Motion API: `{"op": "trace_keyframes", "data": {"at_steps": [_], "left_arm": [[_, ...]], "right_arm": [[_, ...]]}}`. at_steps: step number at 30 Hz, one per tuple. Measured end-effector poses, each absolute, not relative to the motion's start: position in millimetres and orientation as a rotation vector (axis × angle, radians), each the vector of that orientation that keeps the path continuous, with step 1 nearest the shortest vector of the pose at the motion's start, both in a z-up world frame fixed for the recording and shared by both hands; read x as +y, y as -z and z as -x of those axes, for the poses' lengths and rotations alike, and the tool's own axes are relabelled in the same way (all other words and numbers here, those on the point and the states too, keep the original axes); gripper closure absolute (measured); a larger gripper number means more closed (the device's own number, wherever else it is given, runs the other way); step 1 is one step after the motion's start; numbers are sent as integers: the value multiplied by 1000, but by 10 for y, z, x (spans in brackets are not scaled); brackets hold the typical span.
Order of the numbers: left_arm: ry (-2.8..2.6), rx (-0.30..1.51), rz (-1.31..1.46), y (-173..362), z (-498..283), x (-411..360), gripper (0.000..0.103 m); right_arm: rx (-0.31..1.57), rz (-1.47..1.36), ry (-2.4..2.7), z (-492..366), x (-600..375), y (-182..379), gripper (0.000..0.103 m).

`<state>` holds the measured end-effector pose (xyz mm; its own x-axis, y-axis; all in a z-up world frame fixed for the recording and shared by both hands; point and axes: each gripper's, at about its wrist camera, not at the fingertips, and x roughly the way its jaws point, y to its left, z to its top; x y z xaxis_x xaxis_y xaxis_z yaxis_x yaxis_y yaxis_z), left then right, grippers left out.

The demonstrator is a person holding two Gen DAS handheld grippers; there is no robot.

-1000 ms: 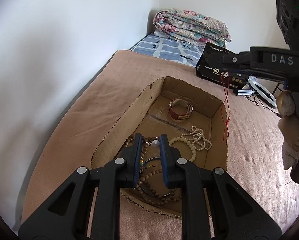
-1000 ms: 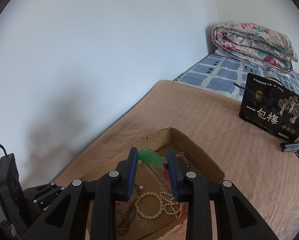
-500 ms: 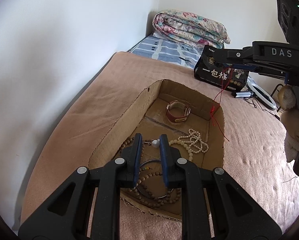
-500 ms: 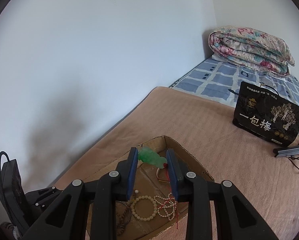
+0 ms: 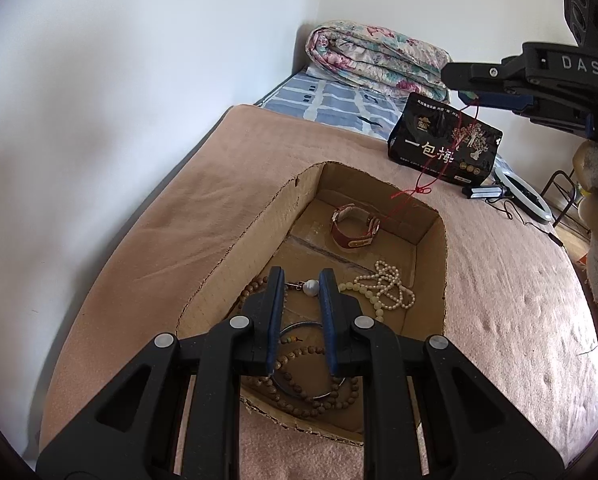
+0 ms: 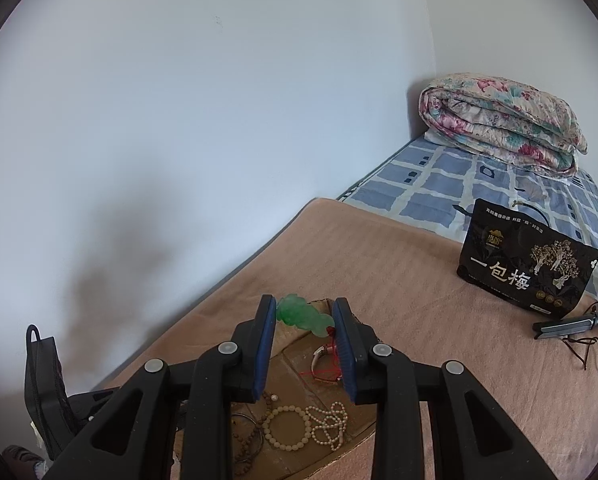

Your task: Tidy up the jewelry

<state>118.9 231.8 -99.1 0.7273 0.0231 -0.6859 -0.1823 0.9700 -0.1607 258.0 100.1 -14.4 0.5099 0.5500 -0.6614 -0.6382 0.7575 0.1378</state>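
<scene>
Two grippers here | left gripper (image 5: 302,280) pinching a pearl pendant (image 5: 310,288) low in the cardboard box (image 5: 433,236) | right gripper (image 6: 305,312) clamped on green jade pendant (image 6: 301,314), red cord (image 5: 439,164) dangling | watch (image 5: 355,228) at box's 12 o'clock

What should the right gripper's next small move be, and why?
Probably lift a little higher. The right gripper is shut on the green pendant, but its red cord trails down into the cardboard box near the watch, so it could snag if carried sideways now.
</scene>
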Motion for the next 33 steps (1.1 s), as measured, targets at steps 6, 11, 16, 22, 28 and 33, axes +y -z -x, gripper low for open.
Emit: {"op": "trace_keyframes", "data": {"at_steps": [6, 11, 16, 22, 28, 33], "left_arm": [[-109, 756, 224, 996, -1198, 2309, 86], [-105, 751, 214, 979, -1206, 2272, 86], [-113, 742, 220, 955, -1202, 2261, 86], [-120, 733, 217, 925, -1157, 2238, 84], [-124, 702, 191, 793, -1036, 2148, 69], [-127, 674, 171, 639, -926, 2049, 69]], "right_arm": [[794, 153, -688, -2598, 956, 388, 74], [836, 172, -683, -2599, 921, 570, 73], [846, 185, -672, -2553, 904, 635, 61], [834, 190, -650, -2493, 852, 617, 39], [825, 185, -643, -2378, 762, 541, 36], [795, 184, -632, -2209, 638, 381, 32]]}}
